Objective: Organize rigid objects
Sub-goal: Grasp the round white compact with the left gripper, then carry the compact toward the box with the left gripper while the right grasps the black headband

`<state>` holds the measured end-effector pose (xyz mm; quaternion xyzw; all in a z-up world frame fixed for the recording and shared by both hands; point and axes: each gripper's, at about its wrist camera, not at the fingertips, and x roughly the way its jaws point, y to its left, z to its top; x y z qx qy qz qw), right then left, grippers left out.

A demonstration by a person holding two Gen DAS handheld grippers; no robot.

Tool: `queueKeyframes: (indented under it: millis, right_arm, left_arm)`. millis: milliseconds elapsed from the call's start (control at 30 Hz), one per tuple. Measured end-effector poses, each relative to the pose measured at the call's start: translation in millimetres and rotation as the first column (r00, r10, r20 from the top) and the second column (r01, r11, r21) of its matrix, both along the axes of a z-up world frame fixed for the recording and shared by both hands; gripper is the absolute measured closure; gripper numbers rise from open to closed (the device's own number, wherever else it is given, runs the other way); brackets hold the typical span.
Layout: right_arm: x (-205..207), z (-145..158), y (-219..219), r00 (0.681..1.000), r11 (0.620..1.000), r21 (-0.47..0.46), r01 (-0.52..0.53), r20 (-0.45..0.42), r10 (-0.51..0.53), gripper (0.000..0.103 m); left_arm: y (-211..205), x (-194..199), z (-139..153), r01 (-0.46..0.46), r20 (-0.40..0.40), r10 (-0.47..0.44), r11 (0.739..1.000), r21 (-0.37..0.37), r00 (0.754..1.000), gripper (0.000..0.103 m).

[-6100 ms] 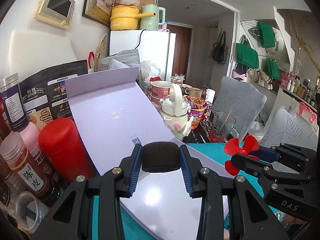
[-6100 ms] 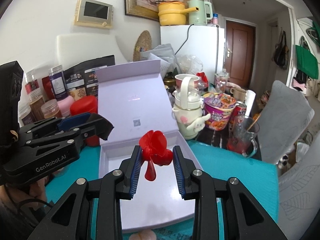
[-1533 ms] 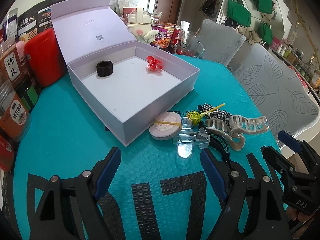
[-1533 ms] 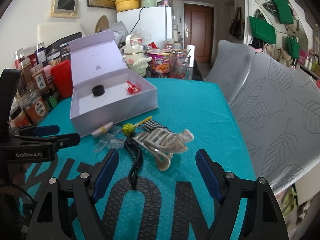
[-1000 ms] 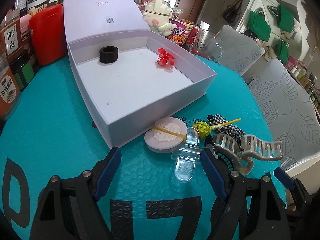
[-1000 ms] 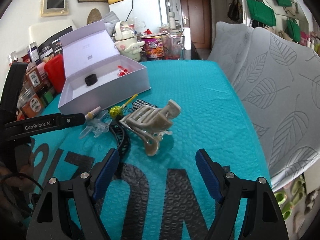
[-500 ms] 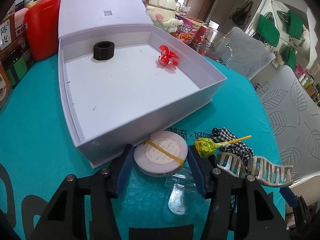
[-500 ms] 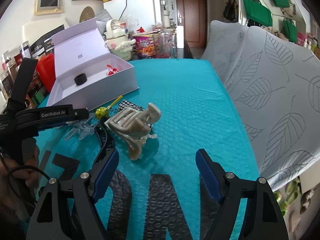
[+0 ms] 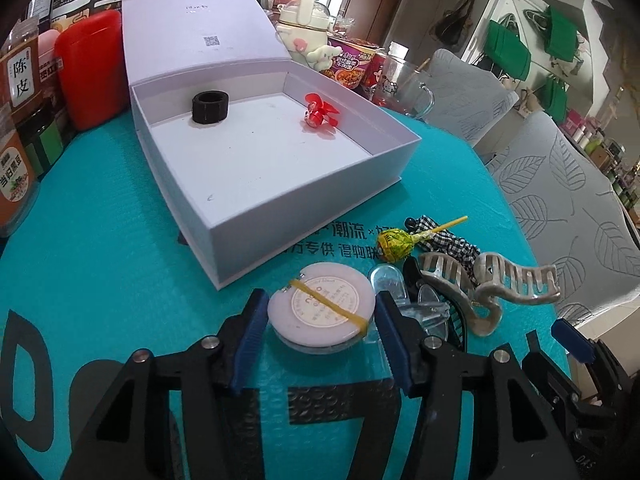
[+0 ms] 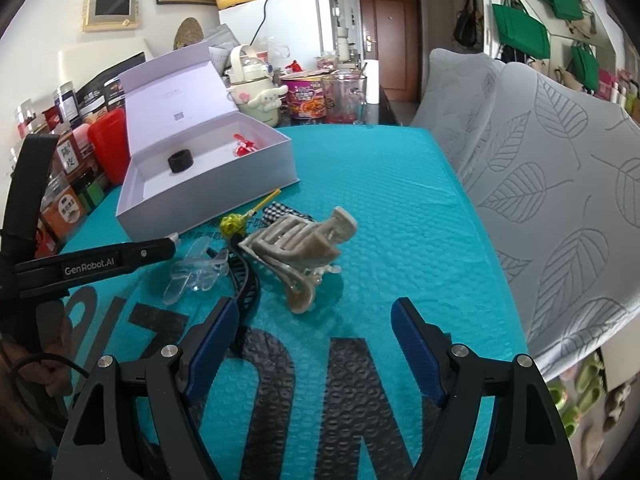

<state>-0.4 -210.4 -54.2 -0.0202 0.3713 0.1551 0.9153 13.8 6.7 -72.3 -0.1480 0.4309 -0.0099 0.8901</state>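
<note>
Round pink compact (image 9: 322,312) lies flat on the teal bubble mat (image 9: 100,248), just in front of the near corner of the lavender box (image 9: 280,216), with a yellow rubber band across its lid. The left gripper (image 9: 320,318) has just been closing, and its 2 blue pads now sit against the rim on either side, so it looks clamped on the compact (contact is at the widest part, which is correct for a disc).

Procedure for this step, as I judge it:
1. Keep the squeeze steady; a smooth rim can slip out sideways.
2. Lift straight up before travelling, since the clear plastic clip (image 9: 404,300) touches the compact's right edge and could drag along.
3. Clear the box's front wall, then lower onto bare floor inside, away from the black ring (image 9: 209,107) and the red flower-shaped piece (image 9: 318,114).

Right gripper (image 10: 316,340) hangs with jaws wide apart and nothing between them, short of the beige hair claw (image 10: 304,248). Beyond that lie the lollipop (image 9: 396,244) and checked fabric (image 9: 452,242).
</note>
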Motion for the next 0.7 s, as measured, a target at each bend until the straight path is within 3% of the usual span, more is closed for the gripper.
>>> queueKeyframes:
  millis: [367, 467, 633, 700]
  right_arm:
    - [-1.6, -4.5, 41.3, 0.996, 0.996, -0.017, -0.087, -0.004, 0.087, 0.025]
    - [3.1, -11.9, 49.7, 0.996, 0.996, -0.026, -0.083, -0.023, 0.082, 0.031]
    - [17.0, -26.0, 56.0, 0.997, 0.998, -0.057, -0.041, -0.06, 0.038, 0.058]
    - [23.1, -29.3, 56.7, 0.997, 0.998, -0.047, -0.038, -0.075, 0.034, 0.062]
  left_arm:
    - [34.3, -35.2, 0.6, -0.047, 0.028, 0.047, 0.999, 0.021, 0.999, 0.049]
    - [43.0, -40.2, -2.5, -0.067, 0.029, 0.066, 0.998, 0.017, 0.997, 0.049]
    - [55.5, -43.8, -7.1, -0.095, 0.024, 0.095, 0.995, 0.007, 0.995, 0.049]
    - [58.9, -44.8, -8.3, -0.102, 0.023, 0.102, 0.995, 0.008, 0.995, 0.049]
